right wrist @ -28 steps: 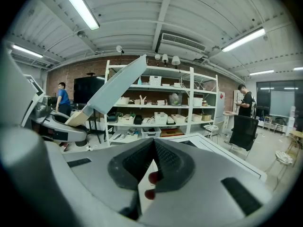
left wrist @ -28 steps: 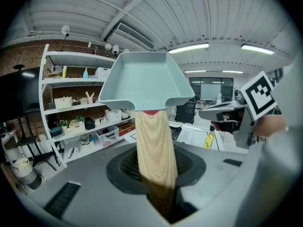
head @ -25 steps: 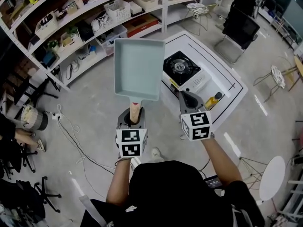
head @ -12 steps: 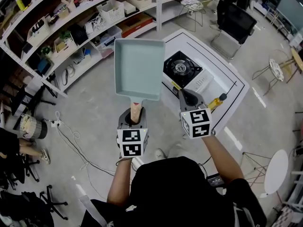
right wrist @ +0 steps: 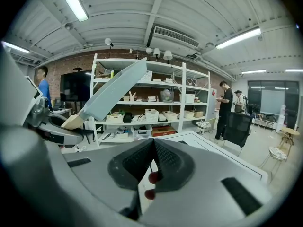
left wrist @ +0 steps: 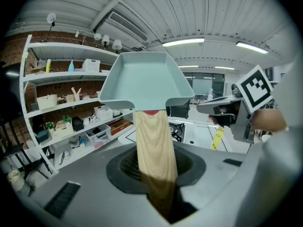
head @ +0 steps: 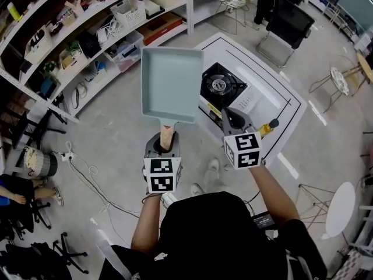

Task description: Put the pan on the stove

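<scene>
A pale blue square pan is held up in the air by its wooden handle, left of and short of the table. My left gripper is shut on that handle; in the left gripper view the handle runs up from between the jaws to the pan. The black gas stove sits on the white table, beyond my right gripper. My right gripper is shut with nothing in it, and the pan shows to its left.
A yellow bottle lies on the table's near side. Metal shelves with boxes line the far left. A black chair and a standing person are beyond the table. Cables trail on the floor at left.
The table and stove have drifted slightly nearer and the shelves have shifted as the person steps forward. Both grippers keep their pose and the pan stays gripped.
</scene>
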`<state>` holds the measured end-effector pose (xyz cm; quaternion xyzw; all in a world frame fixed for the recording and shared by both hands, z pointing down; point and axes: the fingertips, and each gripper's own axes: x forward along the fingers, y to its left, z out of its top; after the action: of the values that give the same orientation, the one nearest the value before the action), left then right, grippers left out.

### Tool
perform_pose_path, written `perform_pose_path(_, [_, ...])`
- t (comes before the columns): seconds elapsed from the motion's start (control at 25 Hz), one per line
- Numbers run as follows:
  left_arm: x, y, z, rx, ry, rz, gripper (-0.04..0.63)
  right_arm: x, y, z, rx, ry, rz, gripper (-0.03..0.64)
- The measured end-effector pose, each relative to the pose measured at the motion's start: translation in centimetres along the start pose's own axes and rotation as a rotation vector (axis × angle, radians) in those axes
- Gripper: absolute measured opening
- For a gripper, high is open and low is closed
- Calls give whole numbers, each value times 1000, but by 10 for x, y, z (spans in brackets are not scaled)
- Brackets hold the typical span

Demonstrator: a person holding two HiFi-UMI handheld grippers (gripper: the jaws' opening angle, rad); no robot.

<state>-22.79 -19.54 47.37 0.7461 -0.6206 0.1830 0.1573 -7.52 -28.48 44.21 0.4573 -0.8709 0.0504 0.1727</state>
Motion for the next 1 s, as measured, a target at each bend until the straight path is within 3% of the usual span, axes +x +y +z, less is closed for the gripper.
perform_pose_path(0.56, [96,-24,6,38,138,-91,100,47,-71,-12,39,49,-33,0])
perform_pose_path(1.0, [158,-42,-11,95,305,-188,100,68,-109,-22,54,80,-50,0])
